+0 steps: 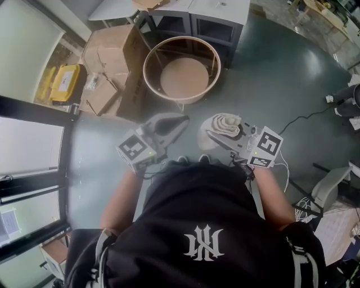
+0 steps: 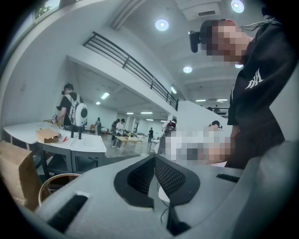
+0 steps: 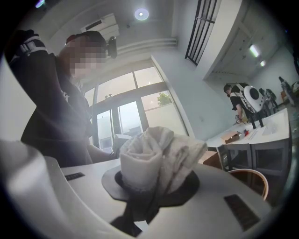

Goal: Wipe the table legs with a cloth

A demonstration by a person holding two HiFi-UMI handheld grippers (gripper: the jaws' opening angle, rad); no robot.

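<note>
While both grippers are held side by side just in front of the person's black shirt (image 1: 202, 236), the left gripper (image 1: 179, 120) has its fingers (image 2: 174, 179) fully closed, pad against pad. Nothing is between them.

The right gripper (image 1: 216, 134) has its fingers (image 3: 186, 187) clamped on the white cloth (image 1: 226, 122). The cloth is bunched into a loose roll that stands up above the fingertips, with folds spilling to one side. It is held in the air over the dark green floor (image 1: 270, 73) and touches nothing other than the fingers.

Both grippers point toward the round wooden table (image 1: 181, 100), which stands on the floor just ahead of them. The cloth is near this table but apart from it. Thin dark legs show through the ring of the table top, above a lower round shelf.

Cardboard boxes (image 1: 109, 62) stand just beside the table on its left, and a yellow case (image 1: 66, 81) lies farther left. A cable (image 1: 301, 119) runs across the floor to the right.

Beyond the table stand pale worktops (image 1: 216, 11). A small cardboard box (image 2: 48, 135) lies on one of them. A person with a white backpack (image 2: 70, 109) stands at the worktops, and more people are visible deeper in the hall.
</note>
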